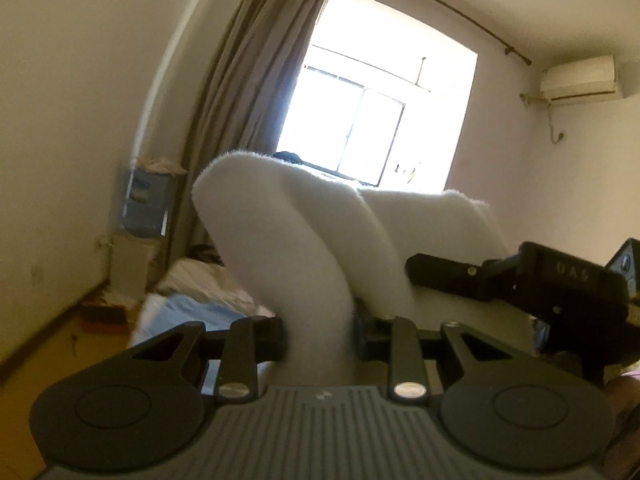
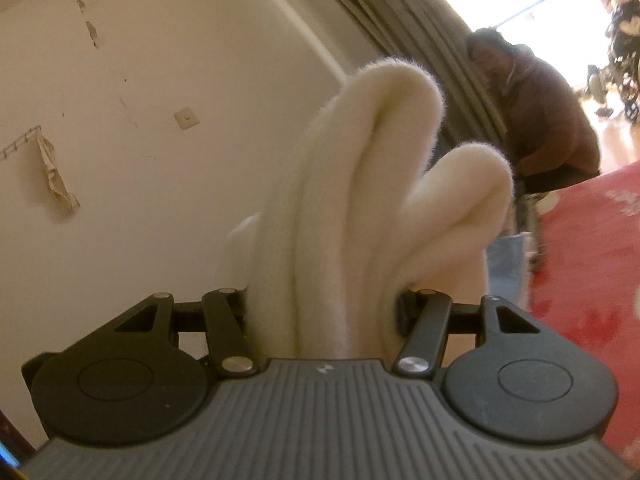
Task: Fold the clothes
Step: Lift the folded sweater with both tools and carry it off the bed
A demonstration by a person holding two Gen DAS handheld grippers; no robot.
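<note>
A thick white fleecy garment (image 1: 288,232) rises out of my left gripper (image 1: 320,336), whose jaws are shut on a bunched fold of it. The cloth arcs to the right and hides the fingertips. At the right of the left wrist view, the black right gripper (image 1: 520,276) shows side-on against the same cloth. In the right wrist view, several cream-white folds of the garment (image 2: 340,208) stand up between the jaws of my right gripper (image 2: 324,312), which is shut on them. Both grippers point roughly level, held up in the air.
A bright window (image 1: 376,92) with a grey curtain (image 1: 248,92) faces the left gripper, an air conditioner (image 1: 580,78) high at right. A bed with blue and white bedding (image 1: 192,304) lies low left. A seated person in brown (image 2: 544,120) and a red patterned cover (image 2: 592,272) are at right.
</note>
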